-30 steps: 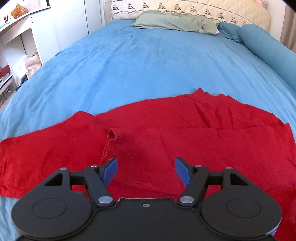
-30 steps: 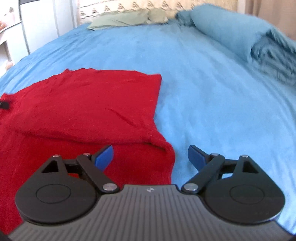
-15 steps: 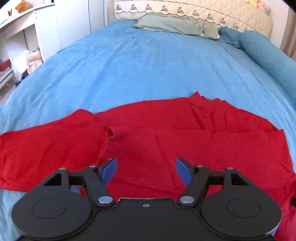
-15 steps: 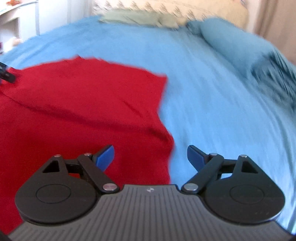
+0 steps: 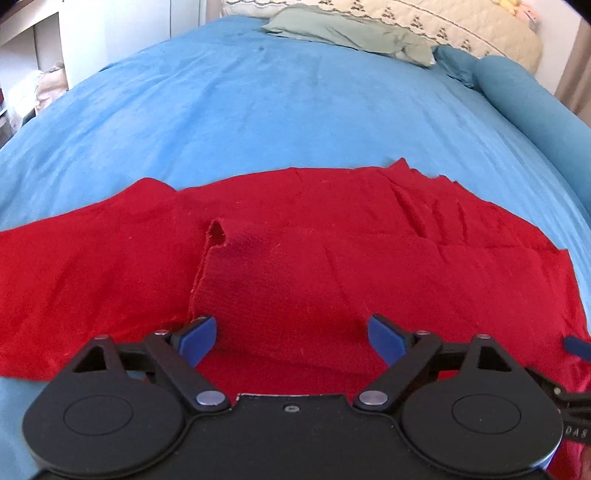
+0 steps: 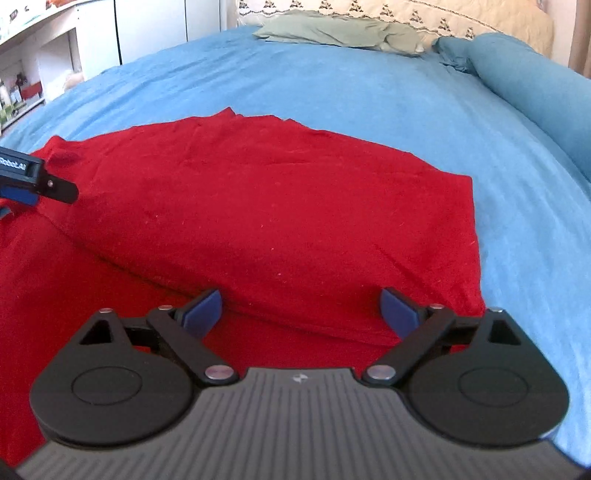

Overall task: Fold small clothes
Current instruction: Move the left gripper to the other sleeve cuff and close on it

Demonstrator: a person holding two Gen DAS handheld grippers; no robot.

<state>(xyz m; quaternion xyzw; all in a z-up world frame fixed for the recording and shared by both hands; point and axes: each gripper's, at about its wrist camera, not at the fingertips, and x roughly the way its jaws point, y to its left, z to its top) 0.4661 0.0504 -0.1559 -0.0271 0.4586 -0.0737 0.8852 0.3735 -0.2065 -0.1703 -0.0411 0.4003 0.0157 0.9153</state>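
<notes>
A red knit garment (image 5: 295,258) lies spread on the blue bedsheet (image 5: 258,110), with one part folded over its middle and a sleeve reaching left. My left gripper (image 5: 291,334) is open and empty, just above the folded flap's near edge. My right gripper (image 6: 301,306) is open and empty over the garment's (image 6: 258,203) right part, near the fold's edge. The left gripper's tip (image 6: 37,181) shows at the left edge of the right wrist view. The right gripper's tip (image 5: 576,345) shows at the right edge of the left wrist view.
A green pillow (image 5: 347,33) and a quilted cream headboard cover (image 5: 461,22) lie at the far end of the bed. A rolled blue blanket (image 5: 528,99) runs along the right side. White shelves and furniture (image 6: 55,55) stand to the left of the bed.
The right gripper has swung left, from the garment's right edge to over its red body. The left gripper has drawn back slightly. Both stay open.
</notes>
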